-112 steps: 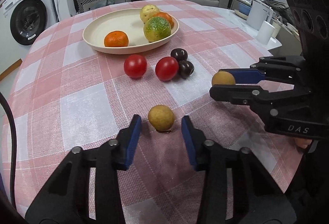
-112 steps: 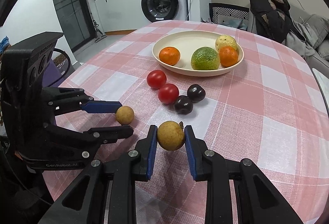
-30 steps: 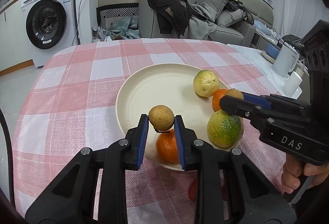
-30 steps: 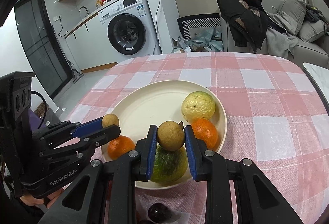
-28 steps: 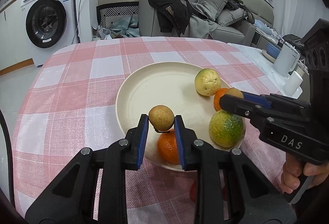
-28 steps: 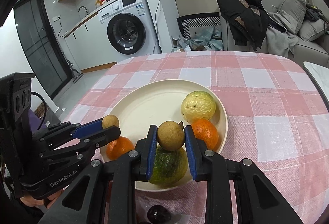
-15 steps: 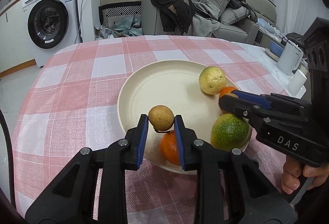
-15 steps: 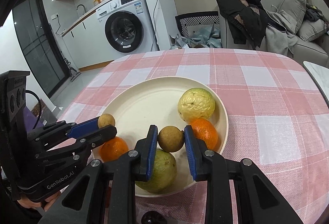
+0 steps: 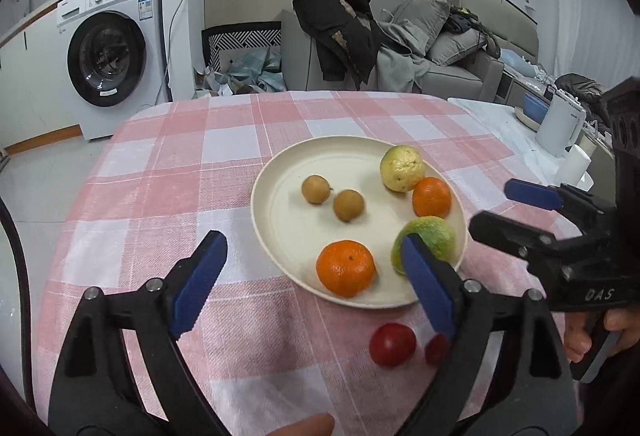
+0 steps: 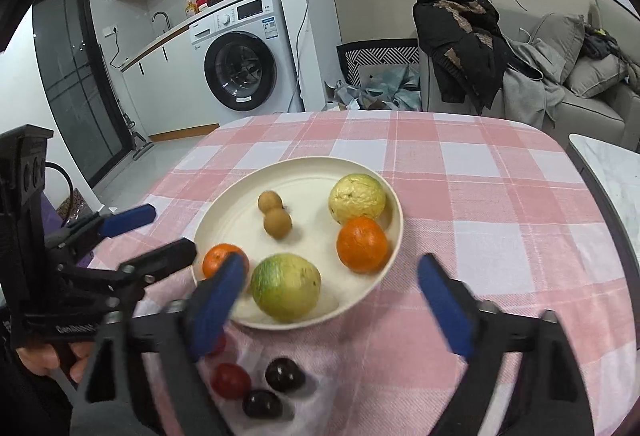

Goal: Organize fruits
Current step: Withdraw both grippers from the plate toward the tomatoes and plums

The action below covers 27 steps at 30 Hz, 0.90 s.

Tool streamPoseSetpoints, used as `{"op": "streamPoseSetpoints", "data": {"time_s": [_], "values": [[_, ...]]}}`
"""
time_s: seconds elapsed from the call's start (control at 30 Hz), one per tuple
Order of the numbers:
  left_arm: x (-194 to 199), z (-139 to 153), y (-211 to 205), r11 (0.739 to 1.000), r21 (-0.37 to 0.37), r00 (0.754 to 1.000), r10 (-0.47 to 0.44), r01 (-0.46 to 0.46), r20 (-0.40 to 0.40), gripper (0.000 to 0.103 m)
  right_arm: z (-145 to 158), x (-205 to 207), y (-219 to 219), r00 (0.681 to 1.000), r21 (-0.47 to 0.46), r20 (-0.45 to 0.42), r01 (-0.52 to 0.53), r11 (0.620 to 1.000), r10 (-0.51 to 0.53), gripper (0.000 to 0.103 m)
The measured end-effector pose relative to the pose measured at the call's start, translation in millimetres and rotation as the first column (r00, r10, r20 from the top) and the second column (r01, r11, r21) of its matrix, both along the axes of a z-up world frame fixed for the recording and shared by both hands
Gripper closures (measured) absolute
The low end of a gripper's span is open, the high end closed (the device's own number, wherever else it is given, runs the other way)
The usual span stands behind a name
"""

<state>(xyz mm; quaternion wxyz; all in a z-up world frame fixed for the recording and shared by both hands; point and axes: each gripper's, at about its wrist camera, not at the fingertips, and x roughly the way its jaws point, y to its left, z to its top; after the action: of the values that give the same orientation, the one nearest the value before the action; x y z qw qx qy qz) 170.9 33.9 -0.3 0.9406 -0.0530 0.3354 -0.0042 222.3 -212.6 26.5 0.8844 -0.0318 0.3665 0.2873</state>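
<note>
Two small brown fruits (image 9: 316, 189) (image 9: 349, 205) lie loose side by side on the cream plate (image 9: 256, 203). With them sit a yellow guava (image 9: 401, 168), two oranges (image 9: 431, 196) (image 9: 345, 268) and a green fruit (image 9: 430, 236). My left gripper (image 9: 312, 242) hangs above the plate's near side, its jaws opening, nothing between them. My right gripper (image 10: 331, 262) is likewise opening and empty above the plate's (image 10: 208, 224) near rim. The brown fruits (image 10: 270, 201) (image 10: 277, 223) touch each other. Each gripper shows from the side in the other's view, the right gripper (image 9: 494, 207) and the left gripper (image 10: 172, 230).
Two red tomatoes (image 9: 392, 344) (image 9: 437, 348) and two dark round fruits (image 10: 285, 375) (image 10: 262, 404) lie on the pink checked tablecloth (image 9: 168, 195) in front of the plate. A white kettle (image 9: 558, 123) stands off to the right. A washing machine and a sofa are beyond the table.
Both grippers have gone from shut on a small brown fruit to wide open. Both brown fruits now rest on the plate. Both grippers have drawn back a little.
</note>
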Motion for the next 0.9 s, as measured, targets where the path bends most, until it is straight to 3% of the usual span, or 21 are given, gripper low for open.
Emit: {"op": "streamPoseSetpoints", "data": {"time_s": [0.1,0.5,0.9], "values": [[-18,6,0,1.000,0.002,1.000,0.006,-0.006,0.002,0.001,3,-10,-7,1.000,-0.010,0.005,-0.008,1.000,0.008,0.000],[-84,23,-14,0.999,0.046,0.999,-0.009,0.007,0.032,0.001,6,-48,-18,0.999,-0.057,0.030,-0.035,0.998,0.037,0.000],[-83,9,-18,0.998,0.055,1.000,-0.020,0.020,-0.004,0.001,-24,-52,-16,0.997,-0.151,-0.036,-0.074,0.986,0.069,0.000]]}}
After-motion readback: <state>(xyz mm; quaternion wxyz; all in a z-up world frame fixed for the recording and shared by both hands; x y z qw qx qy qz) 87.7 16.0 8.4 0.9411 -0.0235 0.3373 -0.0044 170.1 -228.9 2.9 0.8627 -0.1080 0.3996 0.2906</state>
